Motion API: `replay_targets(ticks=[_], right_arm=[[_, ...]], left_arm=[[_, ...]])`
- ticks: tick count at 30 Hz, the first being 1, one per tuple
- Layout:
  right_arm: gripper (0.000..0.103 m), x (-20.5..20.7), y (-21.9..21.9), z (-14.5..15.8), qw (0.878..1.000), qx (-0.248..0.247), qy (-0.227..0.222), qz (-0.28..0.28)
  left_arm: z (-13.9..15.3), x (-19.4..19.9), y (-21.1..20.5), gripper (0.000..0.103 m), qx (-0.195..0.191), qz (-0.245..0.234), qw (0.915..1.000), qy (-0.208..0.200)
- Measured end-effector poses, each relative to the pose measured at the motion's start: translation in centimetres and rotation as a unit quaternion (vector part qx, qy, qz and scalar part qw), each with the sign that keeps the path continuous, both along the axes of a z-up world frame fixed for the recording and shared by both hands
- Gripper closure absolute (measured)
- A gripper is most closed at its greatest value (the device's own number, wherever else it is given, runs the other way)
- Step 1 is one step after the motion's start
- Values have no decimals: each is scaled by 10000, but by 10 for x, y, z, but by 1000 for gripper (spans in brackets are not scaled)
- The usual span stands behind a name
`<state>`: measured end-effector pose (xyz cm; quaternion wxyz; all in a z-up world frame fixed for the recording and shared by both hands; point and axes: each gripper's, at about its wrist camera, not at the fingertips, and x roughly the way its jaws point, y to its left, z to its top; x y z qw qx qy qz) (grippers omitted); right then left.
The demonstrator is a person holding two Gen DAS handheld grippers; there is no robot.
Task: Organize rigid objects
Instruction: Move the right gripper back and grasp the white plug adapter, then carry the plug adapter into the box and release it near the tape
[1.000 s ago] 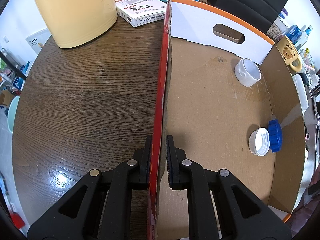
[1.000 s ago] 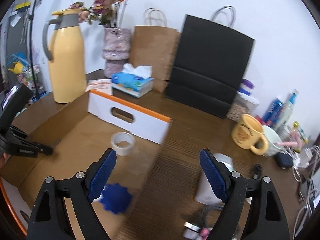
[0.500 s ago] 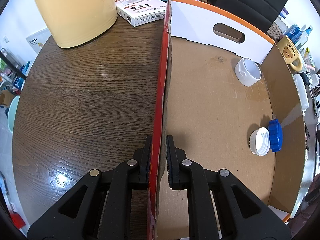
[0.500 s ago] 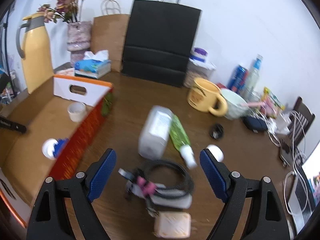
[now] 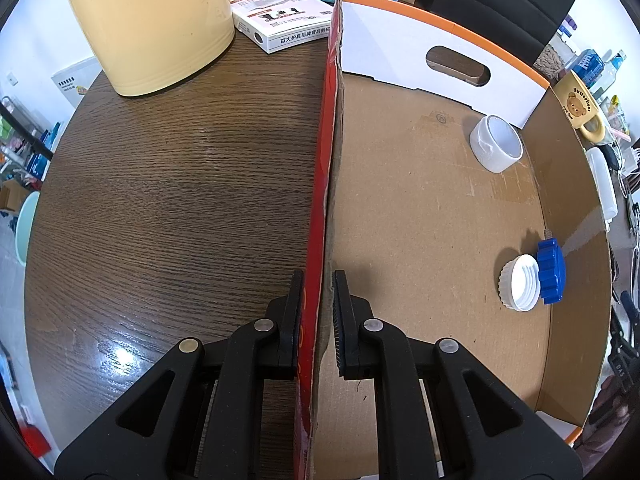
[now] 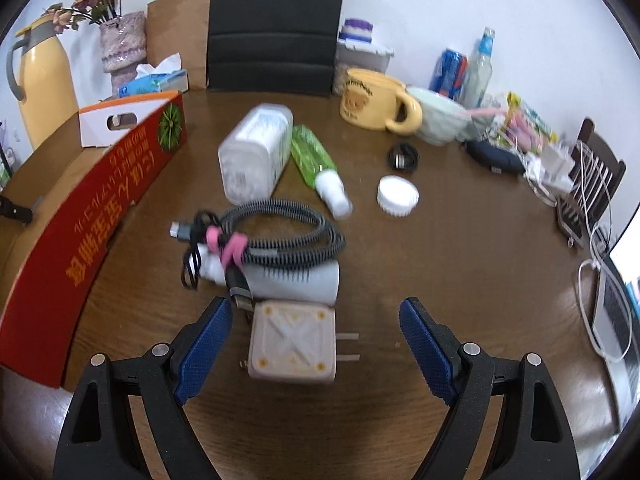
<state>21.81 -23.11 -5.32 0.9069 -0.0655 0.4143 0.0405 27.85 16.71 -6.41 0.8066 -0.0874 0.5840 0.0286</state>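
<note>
Right wrist view, nearest: right tool (image 6: 314, 344) spread wide, empty, above the desk (image 6: 460, 264).
Plug adapter (image 6: 292, 342): between the open jaws, untouched; lies flat, prongs pointing right.
Handling: probably light, hard, smooth; best gripped across its flat sides, clear of the prongs.
Behind it: coiled cable (image 6: 272, 236) on a white cylinder (image 6: 292, 280); cable floppy, may snag.
Farther: white cap (image 6: 398, 195), green bottle (image 6: 316, 164).
Left tool (image 5: 316, 320): clamped on the box wall (image 5: 326, 168), steadying the cardboard box (image 5: 432, 208).
Inside box: white lid (image 5: 519, 282), blue cap (image 5: 552, 266), tape roll (image 5: 496, 143).
</note>
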Motion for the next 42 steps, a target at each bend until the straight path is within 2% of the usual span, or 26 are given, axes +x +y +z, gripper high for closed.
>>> replay_targets(ticks=[11,15,23,25,30,42], right_arm=[[13,3,1,-23,9993,279,245,-107],[13,5,-1,-24,9985,440,276,-173],[14,5,-3,-25,9984,441,272,-211],[33,2,-2,-22,9986,449,170,-202],[33,-3,0,-21,9987,442,136,-234],[33,-16,-2,-8,9978,382,-351,-420]], left_arm=[[0,0,1,94,1,1,10000,1],[0,0,0,94,-2,2,10000,1],[0,0,0,94,-2,3,10000,0],[0,0,1,94,1,0,10000,0],[-1,0,1,94,2,0,10000,2],[0,0,1,94,0,-1,10000,1]])
